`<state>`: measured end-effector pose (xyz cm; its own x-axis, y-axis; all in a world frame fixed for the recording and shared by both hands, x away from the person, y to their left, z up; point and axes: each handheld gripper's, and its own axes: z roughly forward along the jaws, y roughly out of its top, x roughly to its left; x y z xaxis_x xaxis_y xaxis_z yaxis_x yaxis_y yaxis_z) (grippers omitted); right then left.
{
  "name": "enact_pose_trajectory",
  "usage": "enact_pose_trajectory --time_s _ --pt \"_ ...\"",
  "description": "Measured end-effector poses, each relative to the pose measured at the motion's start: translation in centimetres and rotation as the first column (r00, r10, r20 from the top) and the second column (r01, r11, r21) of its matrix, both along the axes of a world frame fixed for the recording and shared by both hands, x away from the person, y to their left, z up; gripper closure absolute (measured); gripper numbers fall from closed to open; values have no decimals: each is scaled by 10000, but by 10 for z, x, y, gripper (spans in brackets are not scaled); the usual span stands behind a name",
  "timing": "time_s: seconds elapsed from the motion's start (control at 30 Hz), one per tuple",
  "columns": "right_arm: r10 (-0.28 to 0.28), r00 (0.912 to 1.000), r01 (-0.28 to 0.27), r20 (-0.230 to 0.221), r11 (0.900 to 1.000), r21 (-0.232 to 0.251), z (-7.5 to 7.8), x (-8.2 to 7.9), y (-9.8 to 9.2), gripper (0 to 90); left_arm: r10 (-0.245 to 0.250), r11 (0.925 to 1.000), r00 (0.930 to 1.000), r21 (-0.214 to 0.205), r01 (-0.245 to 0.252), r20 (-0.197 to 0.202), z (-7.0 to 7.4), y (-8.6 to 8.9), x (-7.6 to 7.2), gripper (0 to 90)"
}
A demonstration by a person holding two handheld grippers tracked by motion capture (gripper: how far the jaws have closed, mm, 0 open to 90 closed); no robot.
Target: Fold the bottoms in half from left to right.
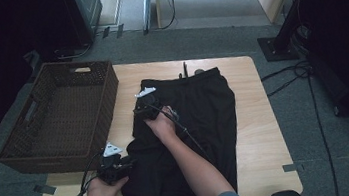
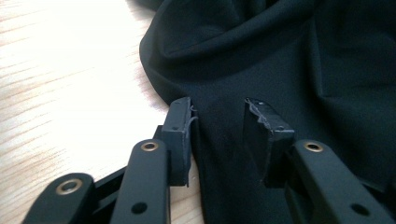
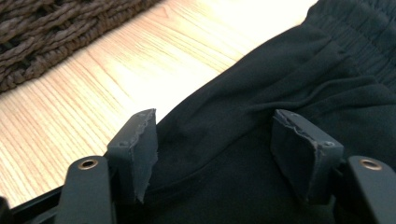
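Note:
A black garment with an elastic waistband point(image 1: 199, 110) lies lengthwise on the wooden table point(image 1: 258, 118), its near end hanging over the front edge. My left gripper point(image 1: 122, 162) sits at the garment's near left edge; in the left gripper view it point(image 2: 218, 122) stands open, with a fold of black cloth point(image 2: 224, 154) lying between the jaws. My right gripper point(image 1: 147, 107) is at the garment's left edge farther up, held by a hand. In the right gripper view it point(image 3: 215, 135) is wide open over the cloth's edge point(image 3: 243, 140), near the gathered waistband point(image 3: 355, 32).
A dark woven basket point(image 1: 59, 117) stands on the table's left side, close to both grippers; its wall point(image 3: 51, 32) shows in the right gripper view. Cables point(image 1: 290, 73) trail on the grey carpet at the right. Bare wood lies right of the garment.

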<state>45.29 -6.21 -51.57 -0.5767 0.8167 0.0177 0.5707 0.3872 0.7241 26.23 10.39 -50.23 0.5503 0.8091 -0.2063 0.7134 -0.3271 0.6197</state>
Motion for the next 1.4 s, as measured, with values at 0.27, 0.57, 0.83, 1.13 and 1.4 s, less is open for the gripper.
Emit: enact_pose_trajectory --time_s 0.27,0.57,0.83,1.13,1.4 --pt "-136 9990 119 418 9991 410 -4 -4 -5 424 -46 9999 10000 -159 45 -40 -1 -4 -1 700" --pt "-448 9980 425 451 9978 510 -4 -7 -9 682 -180 9991 9997 -382 173 -170 -3 -5 -1 812" --pt "-410 9986 391 332 9977 561 -2 -7 -9 786 77 9989 9996 -471 -90 -283 -1 3 2 862" --pt "-293 9991 276 305 9982 524 -2 -6 -10 793 309 9988 9993 -373 -317 -222 5 12 2 669" --pt "-239 9991 223 351 9988 447 -2 -6 -10 793 425 9990 9988 152 -421 -248 4 12 1 567"
